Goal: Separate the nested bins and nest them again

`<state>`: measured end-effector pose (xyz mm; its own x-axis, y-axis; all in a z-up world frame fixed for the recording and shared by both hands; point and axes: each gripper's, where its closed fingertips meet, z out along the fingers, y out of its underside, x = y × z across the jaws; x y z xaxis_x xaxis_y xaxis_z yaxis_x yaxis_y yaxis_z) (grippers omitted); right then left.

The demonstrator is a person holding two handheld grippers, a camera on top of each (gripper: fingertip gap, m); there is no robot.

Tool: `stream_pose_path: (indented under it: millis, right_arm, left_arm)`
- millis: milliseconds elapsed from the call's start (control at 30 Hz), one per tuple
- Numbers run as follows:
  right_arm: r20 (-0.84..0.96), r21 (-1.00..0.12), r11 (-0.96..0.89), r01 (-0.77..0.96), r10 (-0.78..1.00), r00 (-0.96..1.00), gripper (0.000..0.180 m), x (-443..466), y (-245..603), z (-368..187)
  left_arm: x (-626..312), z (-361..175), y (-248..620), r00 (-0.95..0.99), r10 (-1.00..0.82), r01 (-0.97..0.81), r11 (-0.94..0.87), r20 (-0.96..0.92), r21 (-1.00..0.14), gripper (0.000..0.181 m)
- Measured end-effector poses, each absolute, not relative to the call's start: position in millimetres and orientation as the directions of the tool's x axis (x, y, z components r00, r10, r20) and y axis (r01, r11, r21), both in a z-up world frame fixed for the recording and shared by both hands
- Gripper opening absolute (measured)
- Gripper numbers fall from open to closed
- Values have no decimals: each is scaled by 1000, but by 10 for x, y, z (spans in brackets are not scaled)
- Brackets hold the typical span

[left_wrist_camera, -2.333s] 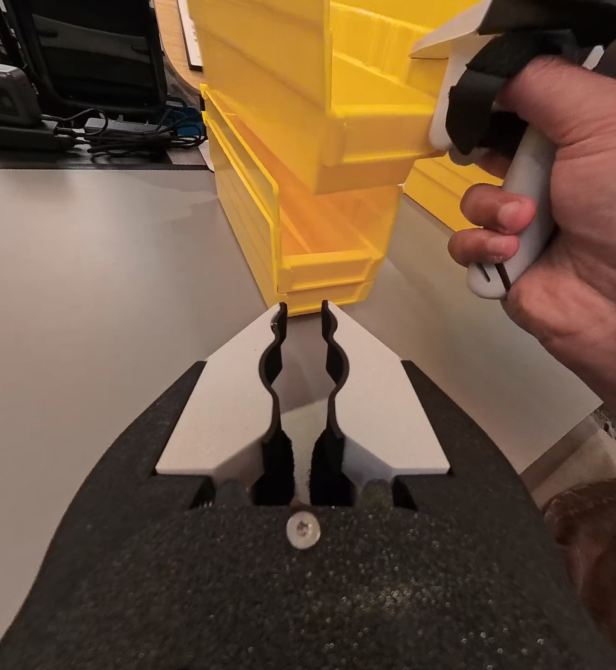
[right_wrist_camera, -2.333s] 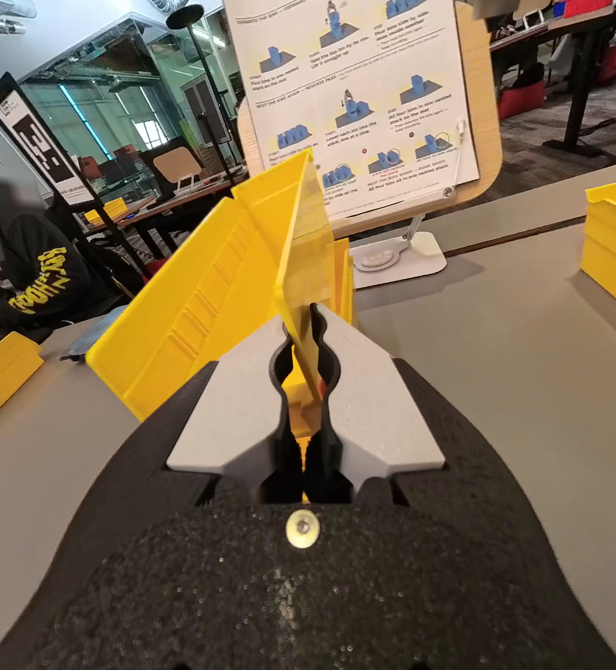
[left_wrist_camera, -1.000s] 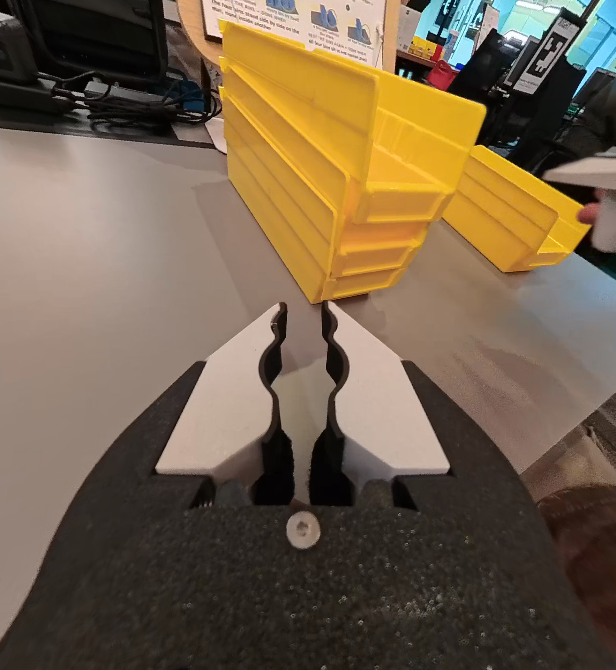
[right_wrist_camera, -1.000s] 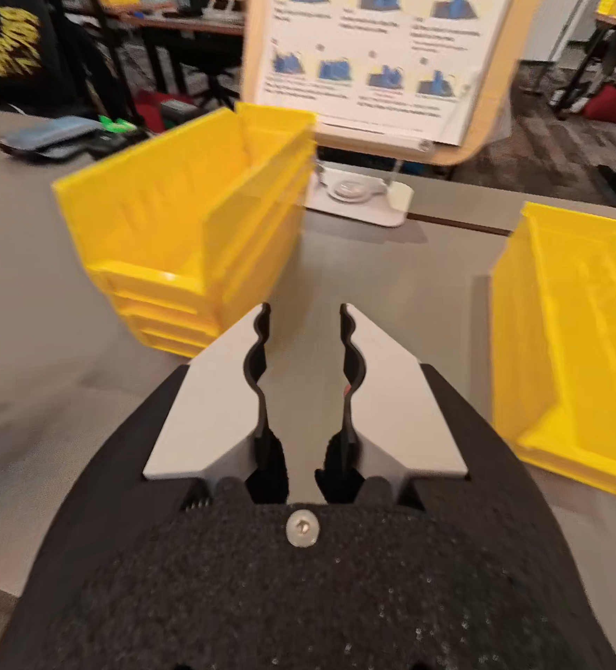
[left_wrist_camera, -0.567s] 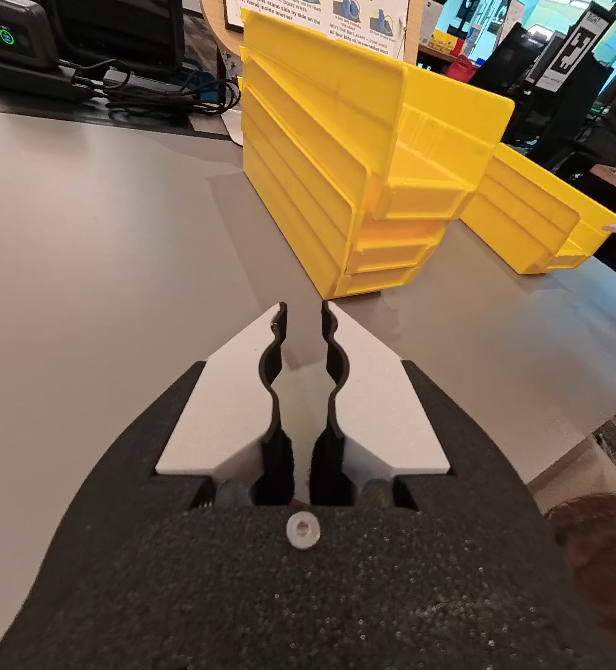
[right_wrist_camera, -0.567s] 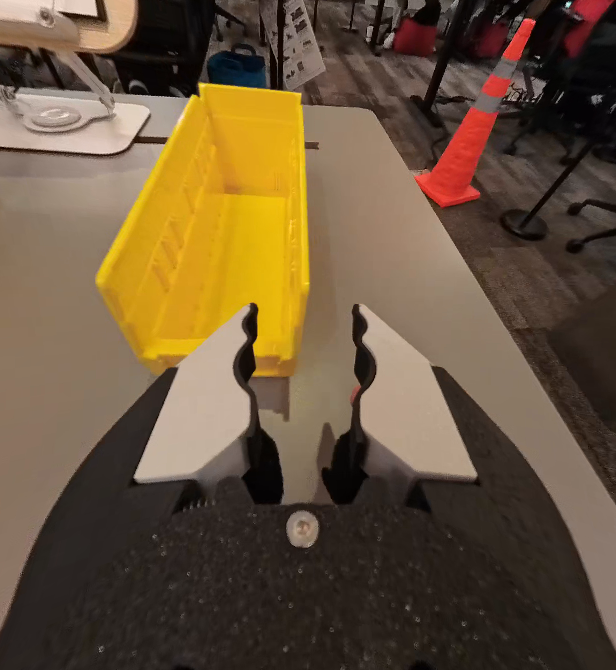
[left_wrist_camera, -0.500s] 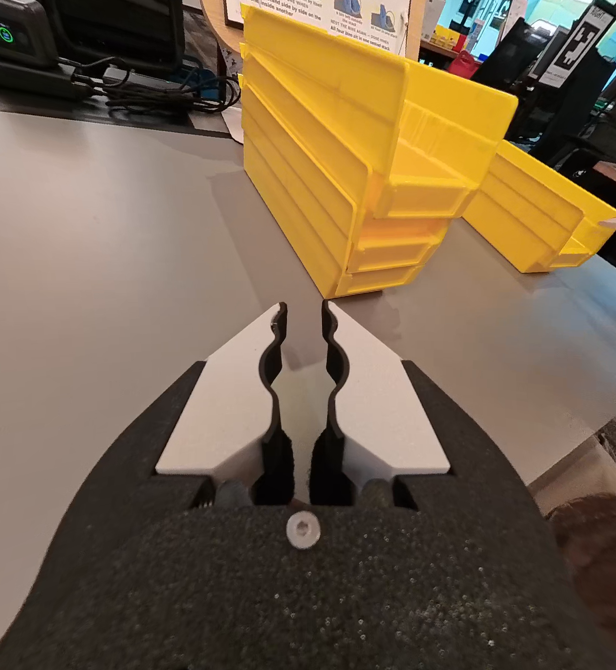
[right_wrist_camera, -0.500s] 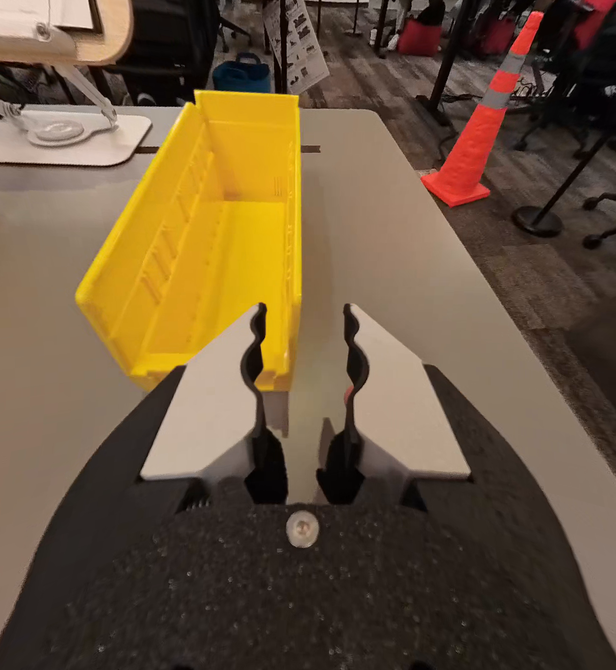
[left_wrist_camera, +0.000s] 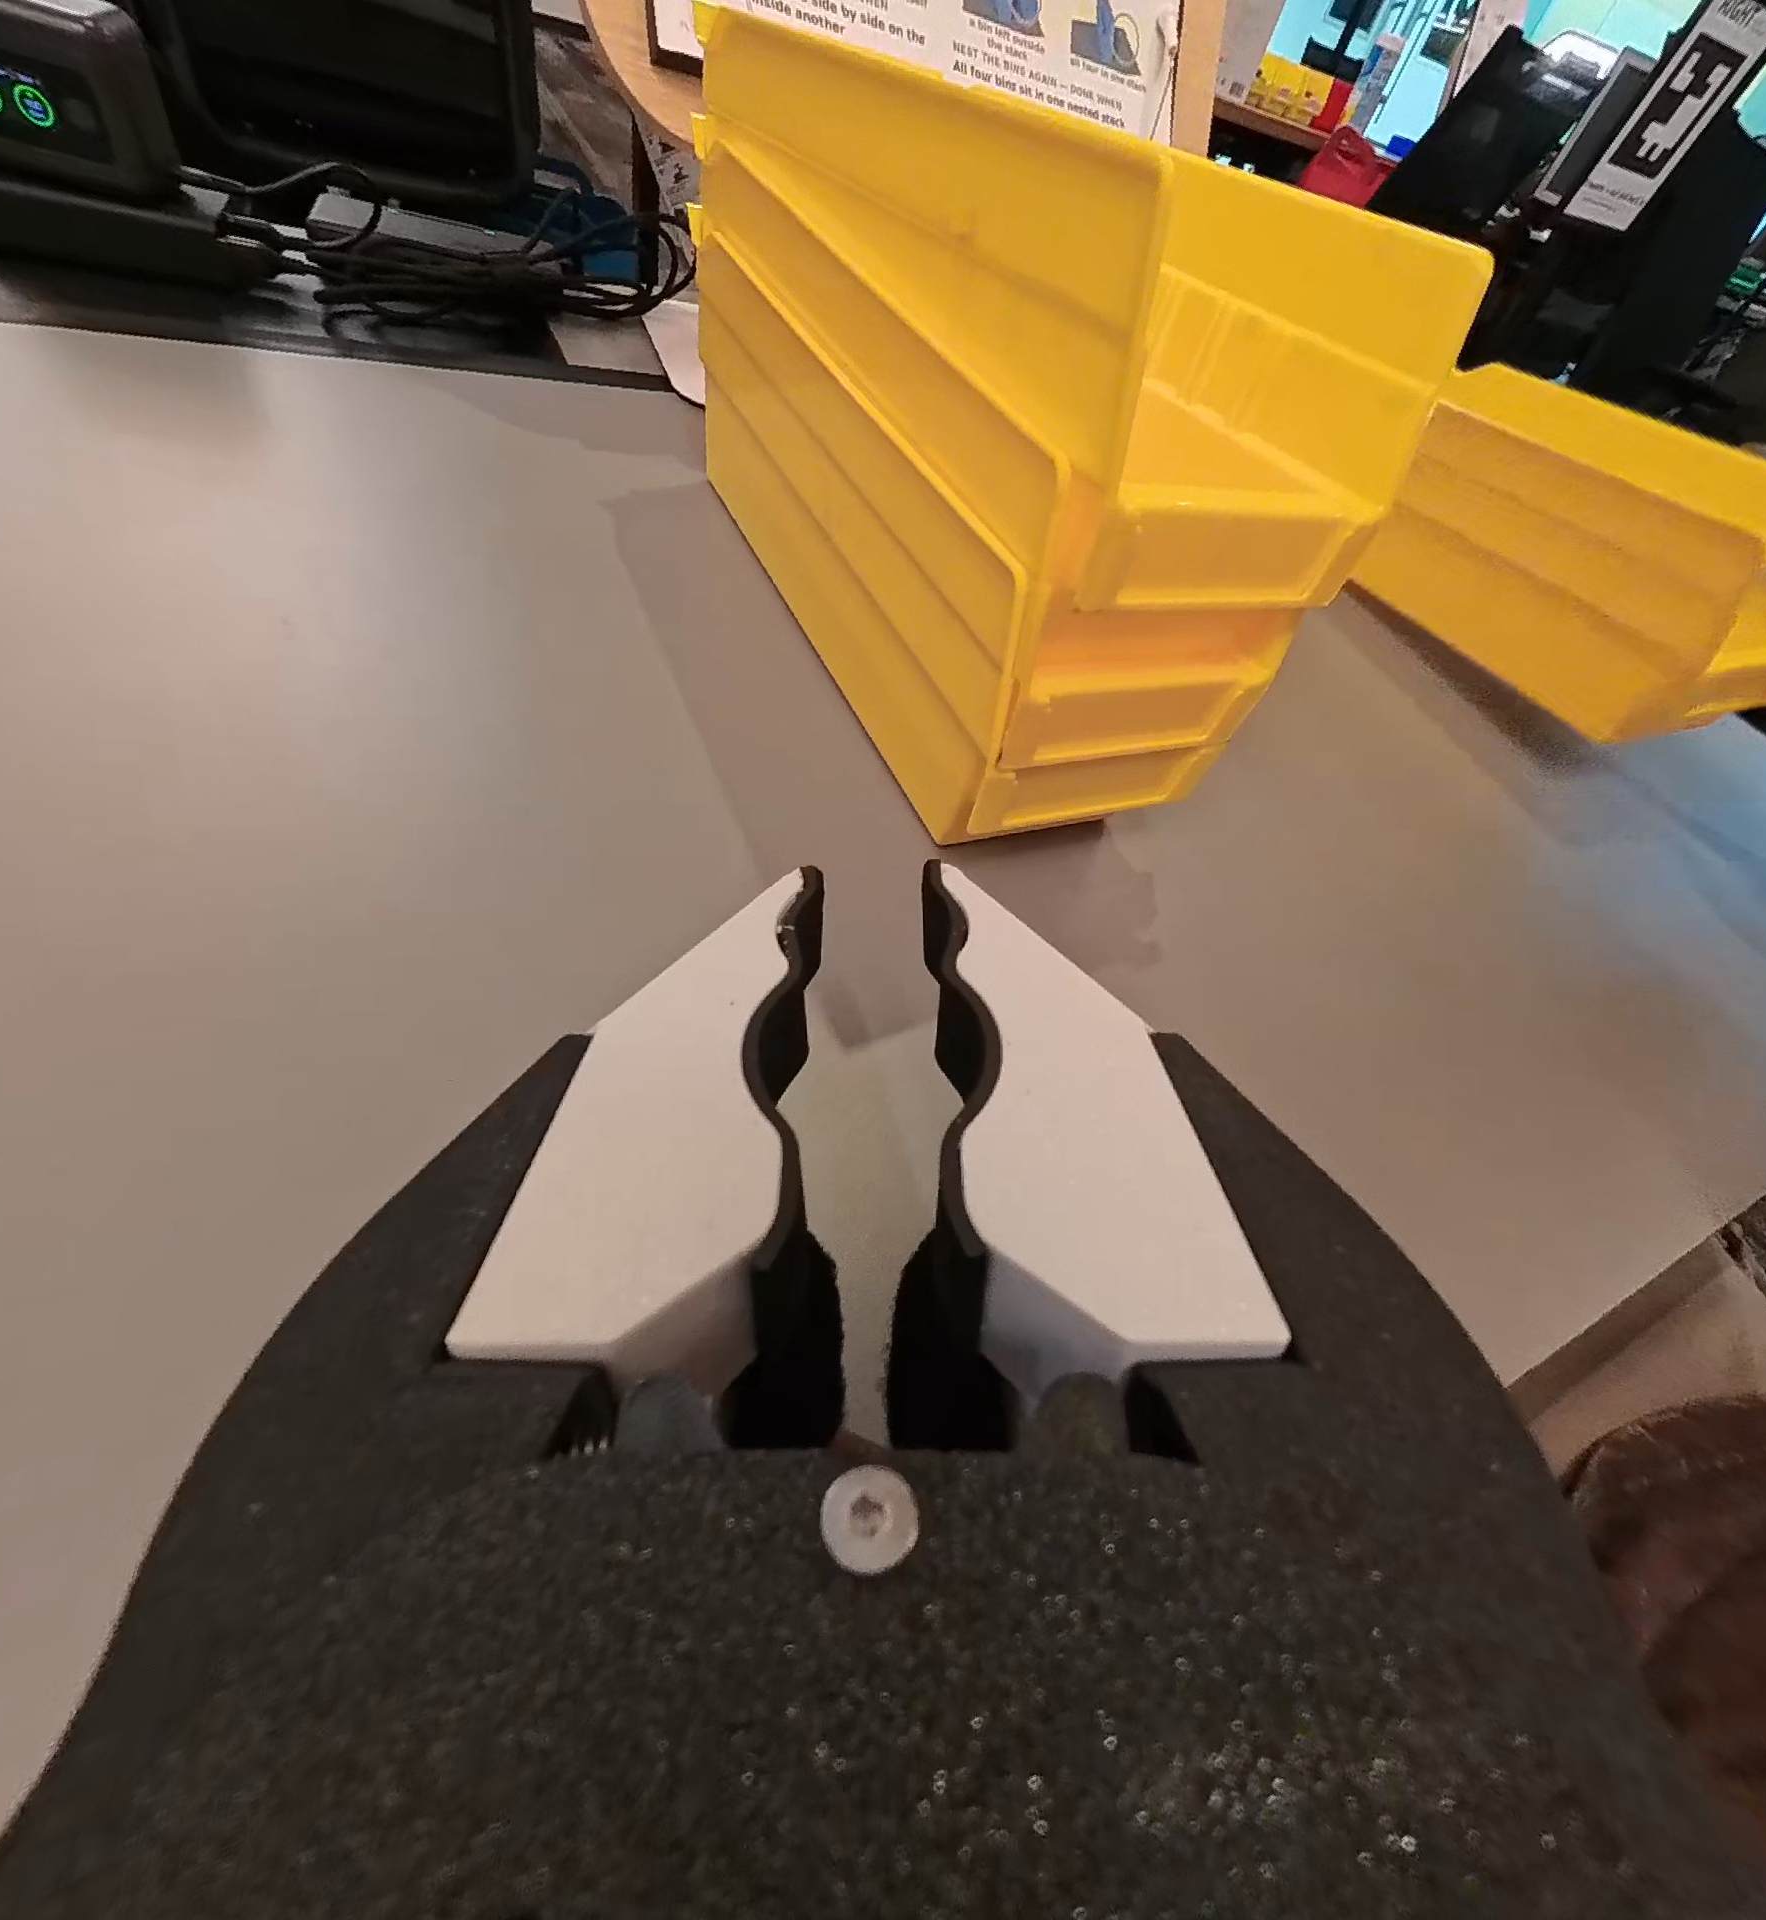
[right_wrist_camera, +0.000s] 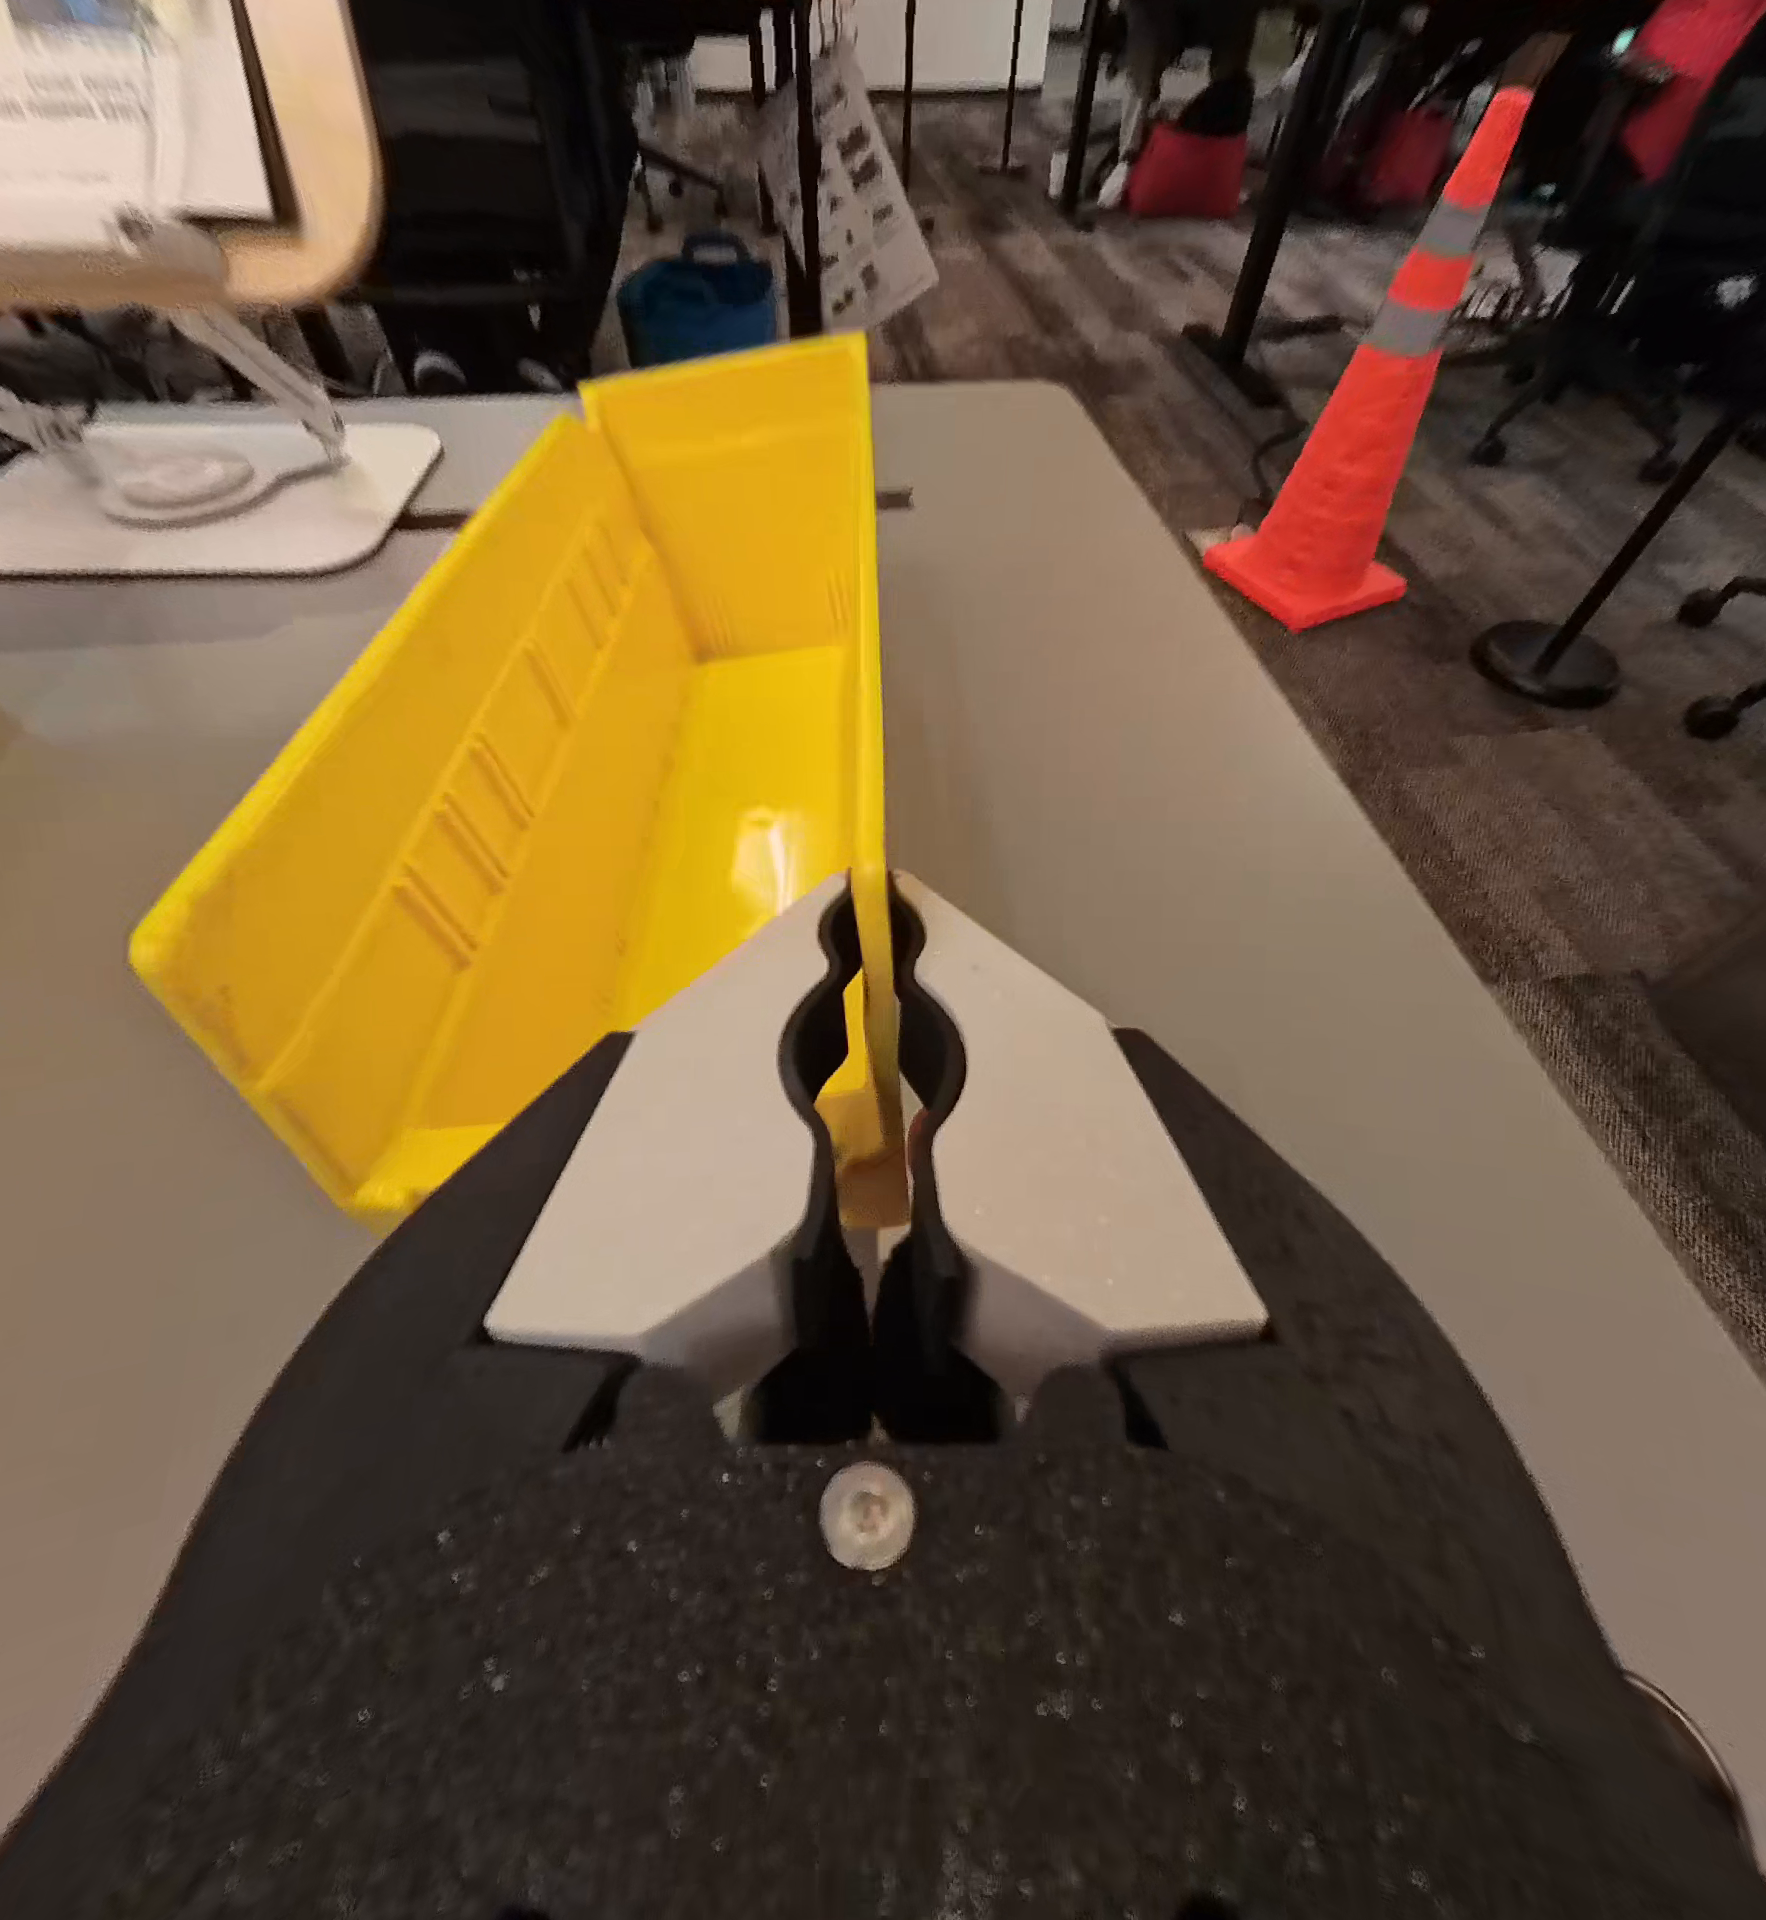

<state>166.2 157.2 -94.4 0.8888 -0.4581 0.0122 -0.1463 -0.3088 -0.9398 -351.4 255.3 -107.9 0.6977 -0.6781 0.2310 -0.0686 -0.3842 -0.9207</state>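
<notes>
Clamping now onto the right wall of the last loose yellow bin (right_wrist_camera: 588, 831) (half a second ago its jaws were apart), the right gripper (right_wrist_camera: 871, 883) can carry it toward the three-bin stack (left_wrist_camera: 962, 499) at eleven o'clock, while the left gripper (left_wrist_camera: 866, 883) waits unclenched, empty.

Four yellow bins: a nested stack of three (left_wrist_camera: 962, 499), one separate bin (right_wrist_camera: 588, 790).
</notes>
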Motion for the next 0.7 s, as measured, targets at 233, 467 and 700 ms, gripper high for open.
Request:
stream_pose_path:
  millis: [233, 467, 700]
  right_arm:
    - [-43, -972, -186, -144, -460, 887, 0, 1288, 1375, -296]
    - [-146, -985, -40, -170, -345, 927, 0, 174, 1759, 497]
    - [-311, -943, -63, -328, -191, 931, 1, -959, 2480, 622]
  left_arm:
    - [-3524, -1055, 2538, 691, -682, -58, -383, 240, -922, 17]
    - [-3398, -1020, 2494, 673, -711, -87, -351, 205, -932, 16]
    - [-3366, -1001, 2481, 667, -725, -107, -321, 172, -941, 16]
